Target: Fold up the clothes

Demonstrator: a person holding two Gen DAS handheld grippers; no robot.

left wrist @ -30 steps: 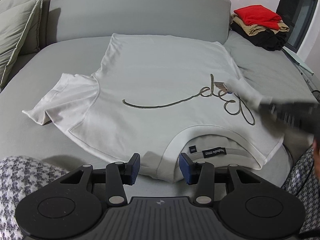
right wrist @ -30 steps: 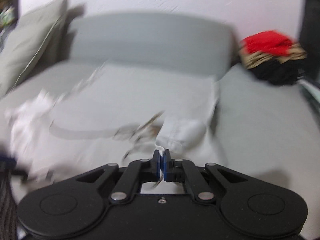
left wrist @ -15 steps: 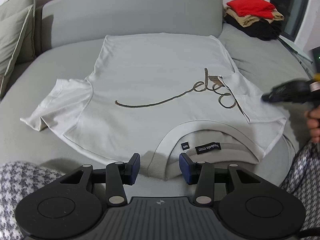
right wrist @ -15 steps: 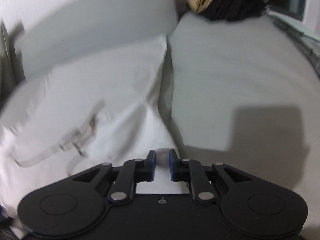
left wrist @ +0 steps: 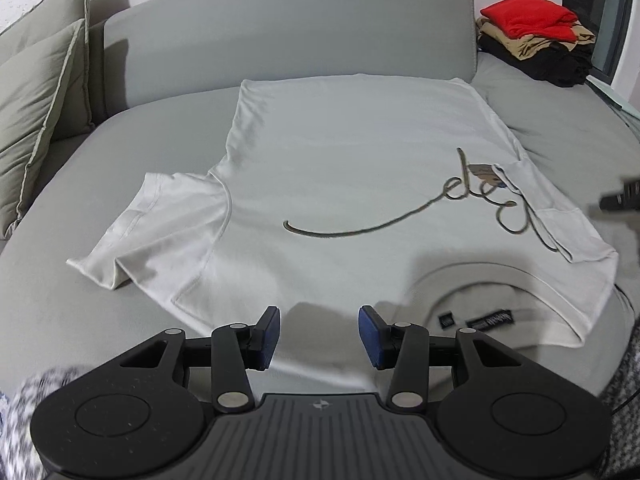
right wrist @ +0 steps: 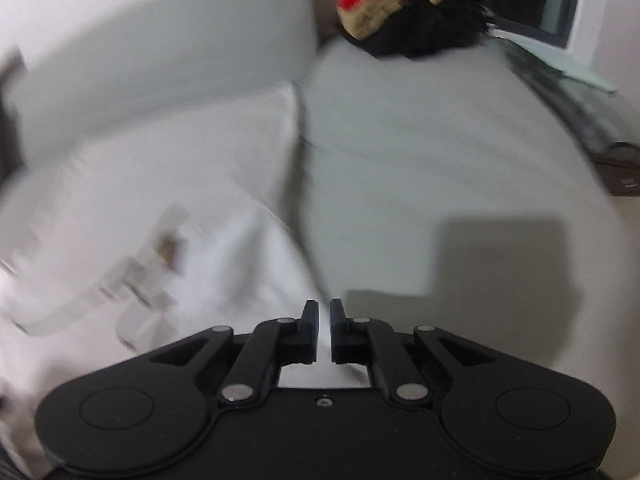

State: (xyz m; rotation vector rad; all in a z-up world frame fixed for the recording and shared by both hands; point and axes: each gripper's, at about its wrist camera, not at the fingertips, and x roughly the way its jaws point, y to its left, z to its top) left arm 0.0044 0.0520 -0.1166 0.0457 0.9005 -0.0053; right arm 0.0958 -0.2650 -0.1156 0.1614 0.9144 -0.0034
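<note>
- Grey bed (left wrist: pixel 120 320), folded clothes stack (left wrist: pixel 536 36) far right.
- White T-shirt (left wrist: pixel 340 168) flat, collar near; right sleeve now folded in over the print.
- Left gripper (left wrist: pixel 319 332) wide open, empty, shifted left of collar.
- Right gripper (right wrist: pixel 324 322) slightly apart, has let go of the sleeve; view blurred.

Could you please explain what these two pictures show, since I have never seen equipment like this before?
Each picture comes from a fisheye camera on a hand-held two-finger gripper; a person carries one in each hand. The left gripper is open and holds nothing. The right gripper, in a blurred view, is slightly open with nothing visibly clamped. A white T-shirt lies on a grey bed, its right sleeve already folded over the print, the other sleeve spread out. Folded clothes are stacked in the far corner, and cushions lean at the left.
</note>
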